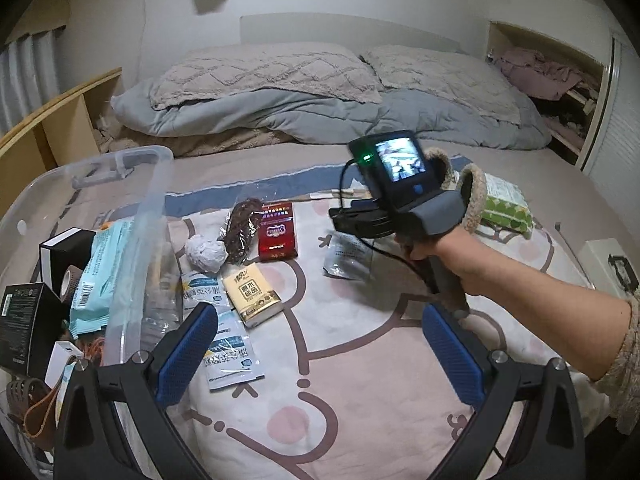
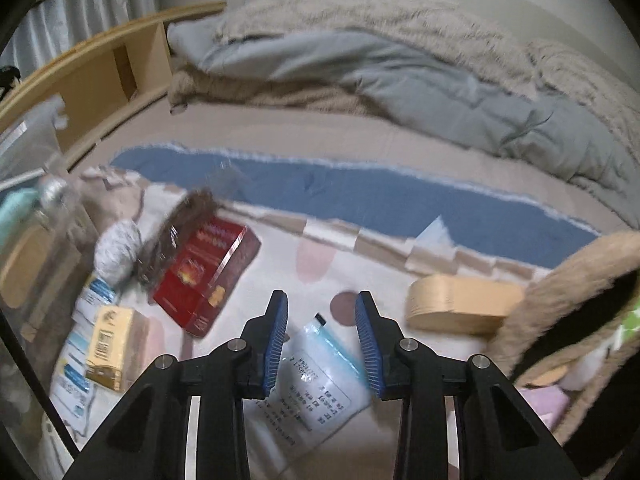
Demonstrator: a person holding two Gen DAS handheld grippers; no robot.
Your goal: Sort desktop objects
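Target looks like the white sachet, a flat foil/plastic packet with printed text, lying on the cartoon-print blanket on the bed, well right of the red box and just left of the tan wooden oval box. Judgement: very light, thin, floppy, slick film, so it will likely slide or fold under the pads; soft bedding underneath gives way, so pinching an edge or the upper corner near the black mark looks better than going at the flat face. Not fragile, though the seal could crumple. Right hand-held gripper points down at the sachet, its blue pads partly closed with a moderate gap, straddling the packet's upper end; the pads don't look to press on it, so nothing is gripped yet, and whether the tips touch it is hard to tell through the blur. Left hand-held gripper is wide open and empty, hovering above the blanket with the blue-white sachets just beside its left pad and the yellow tissue pack beyond. Clear plastic bin at left already holds boxes and a teal packet, probably the drop-off. The person's right hand on the other handle shows in the left view.
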